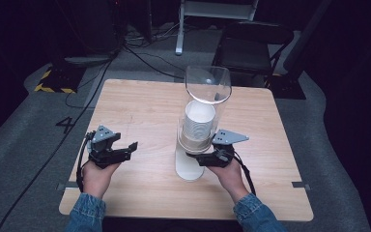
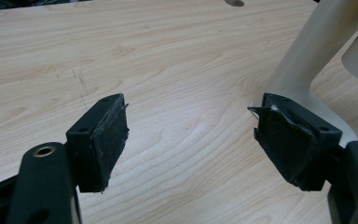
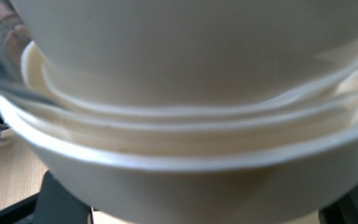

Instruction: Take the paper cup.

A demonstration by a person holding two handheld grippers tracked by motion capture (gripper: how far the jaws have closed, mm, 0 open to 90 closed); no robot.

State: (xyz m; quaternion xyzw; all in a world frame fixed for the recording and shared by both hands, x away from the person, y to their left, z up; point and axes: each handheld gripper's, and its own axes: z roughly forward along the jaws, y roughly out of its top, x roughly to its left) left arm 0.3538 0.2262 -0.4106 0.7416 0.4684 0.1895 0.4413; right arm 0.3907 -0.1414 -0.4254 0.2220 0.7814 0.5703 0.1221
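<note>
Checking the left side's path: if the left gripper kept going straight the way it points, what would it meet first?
Probably the white stand of the cup dispenser; the left gripper is open over bare table.

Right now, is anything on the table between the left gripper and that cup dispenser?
Nothing visible. Bare wooden table lies between the open left gripper and the cup dispenser, whose white base stands just beyond the jaws.

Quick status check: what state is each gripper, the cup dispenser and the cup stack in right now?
Left gripper: open, empty, above the table.
Right gripper: at the lowest cup; jaw state unclear.
Cup dispenser: upright on its white base.
Cup stack: nested inside the clear tube.
</note>
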